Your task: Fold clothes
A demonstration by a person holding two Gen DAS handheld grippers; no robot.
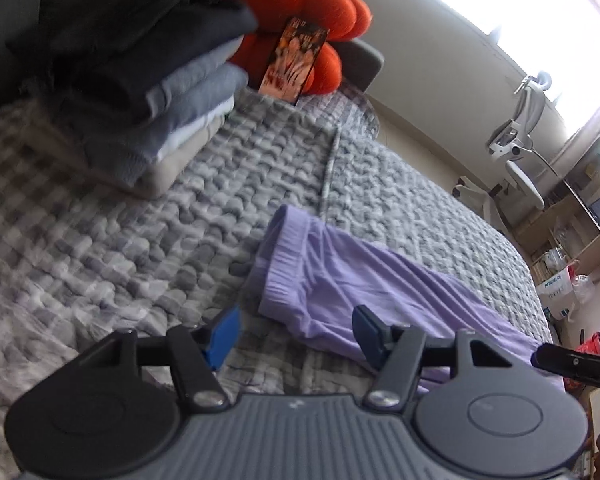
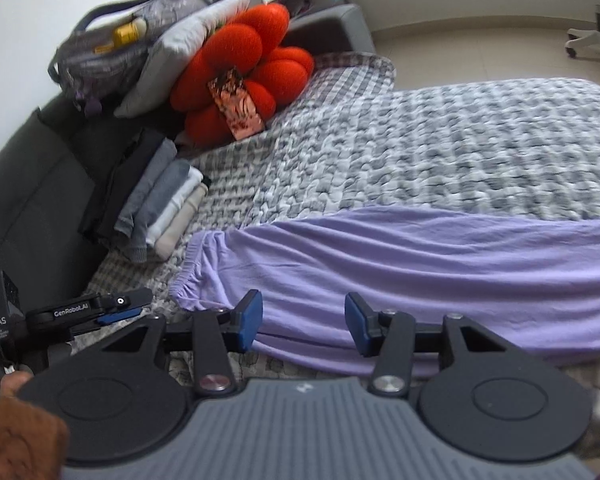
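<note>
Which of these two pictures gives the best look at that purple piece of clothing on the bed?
The right wrist view: the purple garment stretches wide across the blanket, gathered waistband to the left, folds sharp. The left wrist view shows the same garment, smaller, slanted, with its lower end hidden behind the gripper.

Both cameras sit on handheld grippers, looking forward and down across the bed [image 1: 100,240] from close above its near edge. The left wrist view is rolled, facing the window side. Both share the lilac garment [image 2: 420,264], folded stack [image 1: 160,120] and orange cushion [image 2: 240,60].
</note>
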